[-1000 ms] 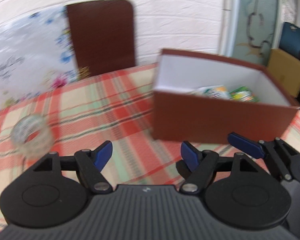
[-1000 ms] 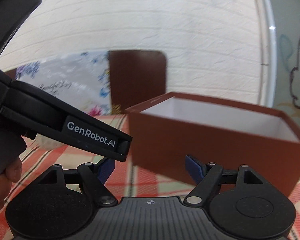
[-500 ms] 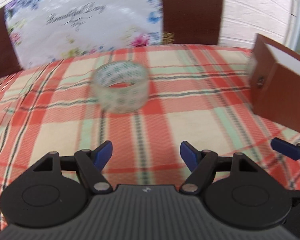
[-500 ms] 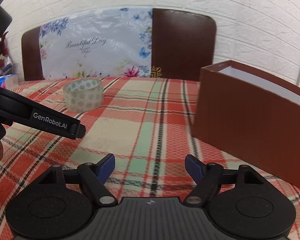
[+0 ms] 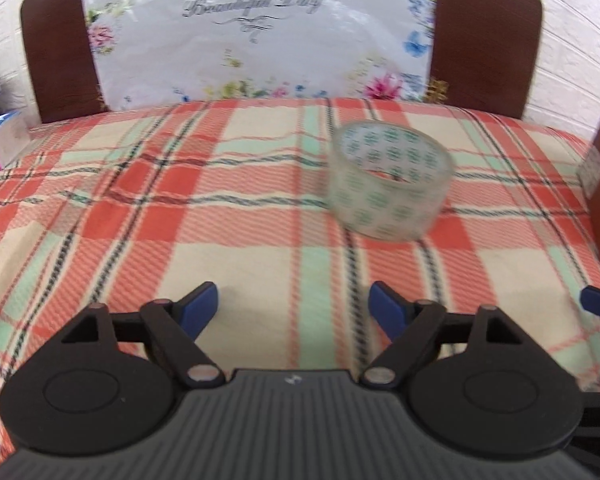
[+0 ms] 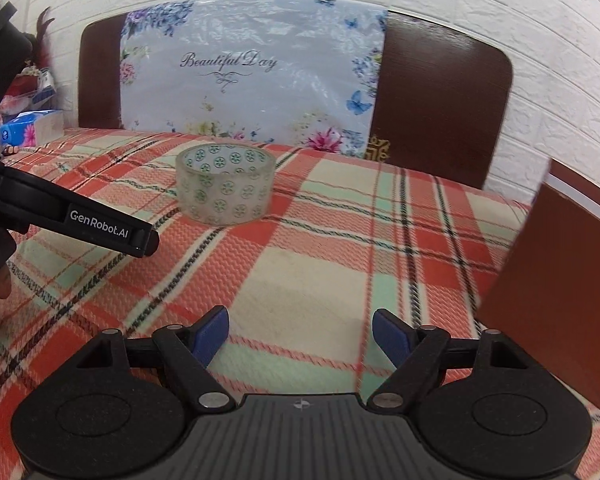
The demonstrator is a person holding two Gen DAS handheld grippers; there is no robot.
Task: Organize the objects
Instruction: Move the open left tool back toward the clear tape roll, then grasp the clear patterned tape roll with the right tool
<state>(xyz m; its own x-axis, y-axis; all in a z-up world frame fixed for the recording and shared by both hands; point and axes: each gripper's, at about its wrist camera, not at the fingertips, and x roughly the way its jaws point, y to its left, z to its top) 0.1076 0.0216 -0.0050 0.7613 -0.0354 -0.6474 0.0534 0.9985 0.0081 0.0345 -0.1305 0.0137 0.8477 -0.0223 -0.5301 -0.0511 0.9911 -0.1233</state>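
Left gripper [image 5: 292,304] low in the frame, jaws opening, blue pads wide apart, nothing between them but plaid tablecloth [image 5: 180,216]

Roll of clear tape [image 5: 388,180] with green flower print right of centre, flat on the cloth, well ahead of the pads, untouched

Right gripper [image 6: 300,332] at bottom centre, jaws opening too, empty

Same tape roll [image 6: 226,184] left of centre in the right wrist view, beyond the black arm of the left gripper [image 6: 76,220]

Brown box [image 6: 560,280] at right edge, floral panel [image 6: 252,72] against a dark chair back [image 6: 440,100] behind
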